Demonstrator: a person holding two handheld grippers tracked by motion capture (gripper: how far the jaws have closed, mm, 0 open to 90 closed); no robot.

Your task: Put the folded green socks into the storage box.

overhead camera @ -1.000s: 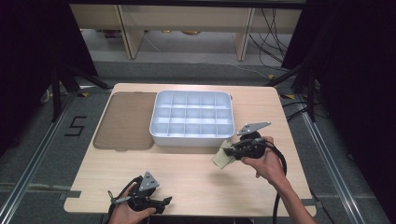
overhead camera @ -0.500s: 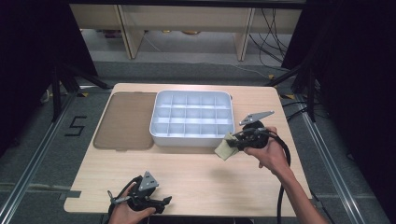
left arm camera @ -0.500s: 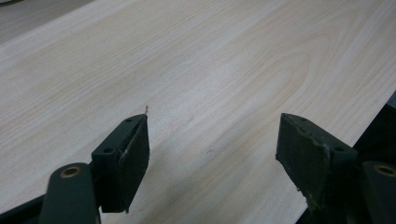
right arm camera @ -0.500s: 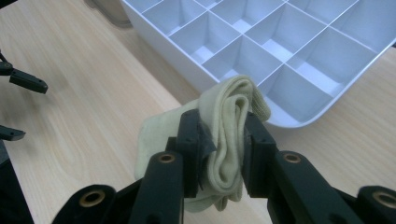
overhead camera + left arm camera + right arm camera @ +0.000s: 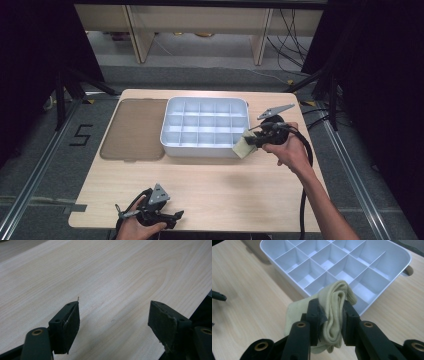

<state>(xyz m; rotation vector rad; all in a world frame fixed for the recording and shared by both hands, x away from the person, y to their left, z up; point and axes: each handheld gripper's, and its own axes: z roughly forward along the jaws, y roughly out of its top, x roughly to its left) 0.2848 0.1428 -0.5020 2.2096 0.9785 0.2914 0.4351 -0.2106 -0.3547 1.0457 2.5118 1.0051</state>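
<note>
At the tray's near right corner, the right gripper [image 5: 254, 141] holds a folded pale-yellow cloth [image 5: 334, 315] just above the tabletop, its 2 jaws pinched tight on the bundle. In the right gripper view the cloth is squeezed into several upright layers between the black pads, with a looser flap hanging out to the left, so the grip looks taken across the fold to keep the layers from opening during the carry. The white divided tray [image 5: 170, 142] stands empty in every compartment that shows, and the cloth hangs at its near rim, over the wooden table [image 5: 225, 190] rather than over any cell. Judging from that, the work in hand is to lift the cloth over the rim and into a near compartment; the nearest cells on the right side look the likely target, and the bundle seems about as wide as a cell, so it may need pressing down.

The left gripper [image 5: 159, 216] rests low at the table's near edge, well apart from the tray, its 2 jaws spread wide with nothing between them but bare wood, as the left gripper view shows. It seems parked out of the way. A brown mat [image 5: 132, 127] lies flat just beside the tray's left wall.
</note>
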